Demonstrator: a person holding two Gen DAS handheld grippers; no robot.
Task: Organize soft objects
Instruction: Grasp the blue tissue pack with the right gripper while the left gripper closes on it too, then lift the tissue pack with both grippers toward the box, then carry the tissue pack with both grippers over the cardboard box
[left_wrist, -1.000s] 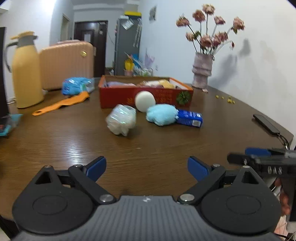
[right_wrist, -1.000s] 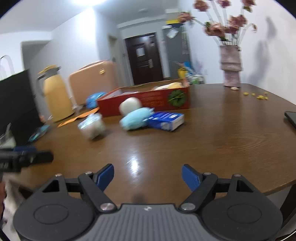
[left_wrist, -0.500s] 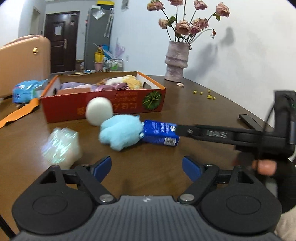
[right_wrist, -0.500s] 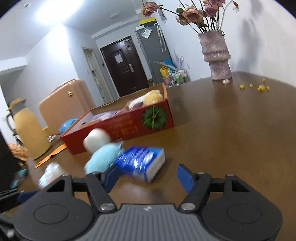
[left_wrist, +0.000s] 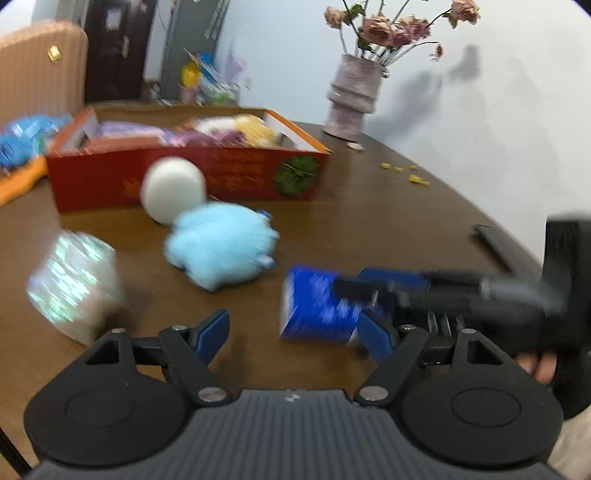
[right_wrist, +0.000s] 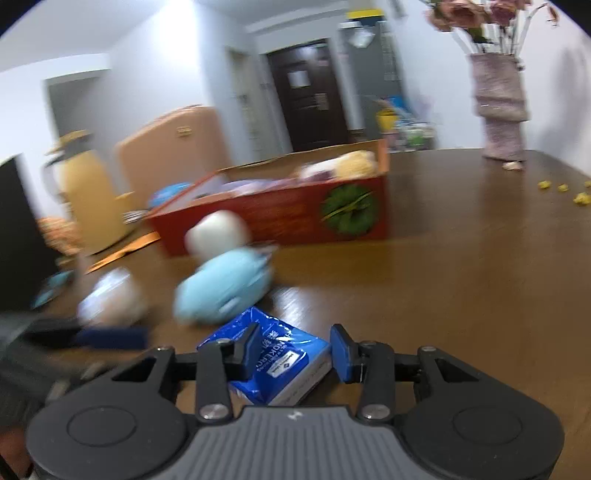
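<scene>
A blue tissue pack (right_wrist: 280, 354) lies on the brown table (right_wrist: 461, 277), and my right gripper (right_wrist: 293, 350) is closing on it, both pads against its sides. The left wrist view shows the same pack (left_wrist: 317, 310) with the right gripper (left_wrist: 365, 299) reaching in from the right. My left gripper (left_wrist: 293, 330) is open and narrowing, with nothing pressed; the pack sits just beyond its right fingertip. Further off lie a fluffy light-blue toy (left_wrist: 221, 251), a white ball (left_wrist: 171, 192) and a clear-wrapped bundle (left_wrist: 74, 280). Behind them stands a red box (left_wrist: 207, 177) of soft things.
A vase of dried roses (left_wrist: 354, 99) stands at the far right of the table, with yellow crumbs (left_wrist: 406, 173) near it. A dark phone (left_wrist: 495, 243) lies by the right edge. A yellow jug (right_wrist: 85, 195), a tan suitcase (right_wrist: 173, 147) and an orange strip (right_wrist: 125, 251) are at the far left.
Both grippers have come in across the table toward the soft things. The right jaws have closed around the blue pack, which now sits apart from the blue toy. The left jaws have narrowed.
</scene>
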